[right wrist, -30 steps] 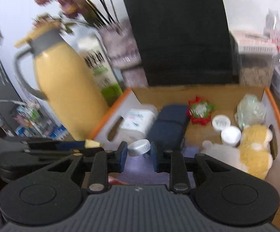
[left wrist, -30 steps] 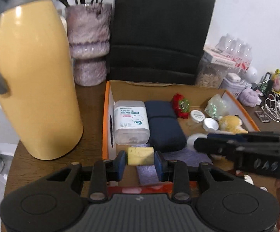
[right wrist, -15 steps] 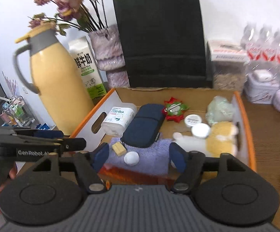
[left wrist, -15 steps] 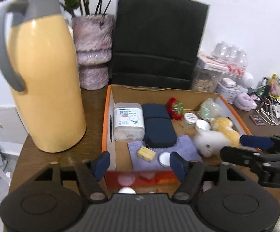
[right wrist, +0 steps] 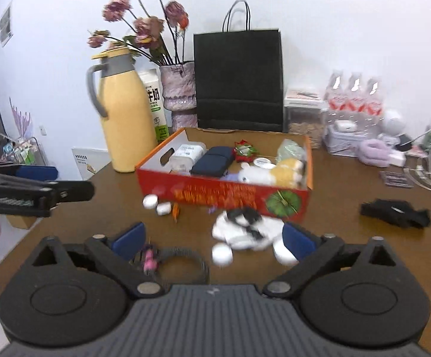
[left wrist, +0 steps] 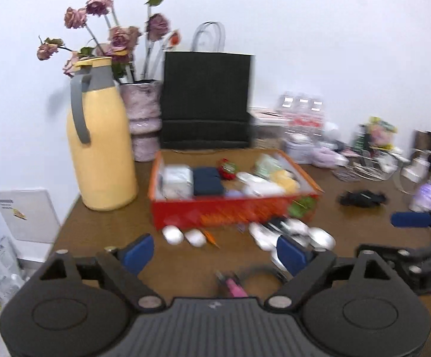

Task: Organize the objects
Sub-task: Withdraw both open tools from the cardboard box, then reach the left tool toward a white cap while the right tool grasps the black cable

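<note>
An orange cardboard box (right wrist: 224, 193) (left wrist: 230, 208) stands mid-table and holds a wipes pack (right wrist: 187, 153), a dark blue pouch (right wrist: 214, 160), a plush toy (right wrist: 281, 172) and small jars. In front of it lie white caps (right wrist: 156, 203), a white and black soft item (right wrist: 245, 226), a black headband with a pink ornament (right wrist: 174, 260) and round white lids (right wrist: 222, 253). My left gripper (left wrist: 215, 251) is open and empty, back from the box above the table. My right gripper (right wrist: 214, 242) is open and empty, above the loose items.
A yellow thermos jug (right wrist: 123, 110), milk carton (right wrist: 156, 104), vase of dried flowers (right wrist: 179, 89) and black paper bag (right wrist: 239, 80) stand behind the box. Water bottles (right wrist: 355, 95), containers and a black cloth (right wrist: 393, 208) are at the right. The table's left edge is near.
Both grippers opened, dropping the yellow block and white cap onto the cloth in the box. Then both pulled back and up away from the box.
</note>
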`<state>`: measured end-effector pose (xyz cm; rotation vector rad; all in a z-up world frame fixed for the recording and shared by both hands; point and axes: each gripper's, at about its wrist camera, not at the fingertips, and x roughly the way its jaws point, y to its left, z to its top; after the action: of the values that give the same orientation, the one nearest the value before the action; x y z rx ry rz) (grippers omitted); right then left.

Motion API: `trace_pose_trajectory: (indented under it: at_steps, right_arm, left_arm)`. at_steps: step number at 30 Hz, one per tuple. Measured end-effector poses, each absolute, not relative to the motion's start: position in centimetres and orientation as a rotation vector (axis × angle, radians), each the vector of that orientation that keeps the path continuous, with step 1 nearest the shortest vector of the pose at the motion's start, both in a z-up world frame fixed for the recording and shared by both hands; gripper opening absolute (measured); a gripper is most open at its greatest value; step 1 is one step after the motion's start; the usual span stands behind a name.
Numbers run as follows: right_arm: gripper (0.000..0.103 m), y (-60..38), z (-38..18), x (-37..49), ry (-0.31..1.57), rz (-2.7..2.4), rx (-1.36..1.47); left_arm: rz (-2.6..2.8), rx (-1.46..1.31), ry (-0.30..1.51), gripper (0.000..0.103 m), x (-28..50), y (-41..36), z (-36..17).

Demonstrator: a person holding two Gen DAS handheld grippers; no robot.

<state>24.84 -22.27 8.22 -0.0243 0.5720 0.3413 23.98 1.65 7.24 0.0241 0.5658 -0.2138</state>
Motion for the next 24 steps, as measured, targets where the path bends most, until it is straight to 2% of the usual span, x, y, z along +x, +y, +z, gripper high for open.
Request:
trace_pose_trajectory:
  at_steps: [5,10,22,24]
  right_arm:
    - [0.103,-23.3,6.9,16.7,0.527,0.343,-0.043]
    - [0.103,-24.5,5.5,12.1,0.507,0.284,0.004]
    - [0.103,-23.7,4.3,12.8,0.521,0.257,-0.023]
    - [0.103,-23.7,3.8,13.6,0.534,0.246,-0.027]
  left_arm:
    - [-0.273,0.002,0.529,0.097,15.1,0.9,4.6]
    - [-0.231,0.016,0.561,0.097,10.7,1.0,2.0]
    - [-0.156,-0.039,0.569,0.097,12.4,2.7,1.4]
    - [-0.143,-0.049,0.596,0.095,13.4,3.0,0.8]
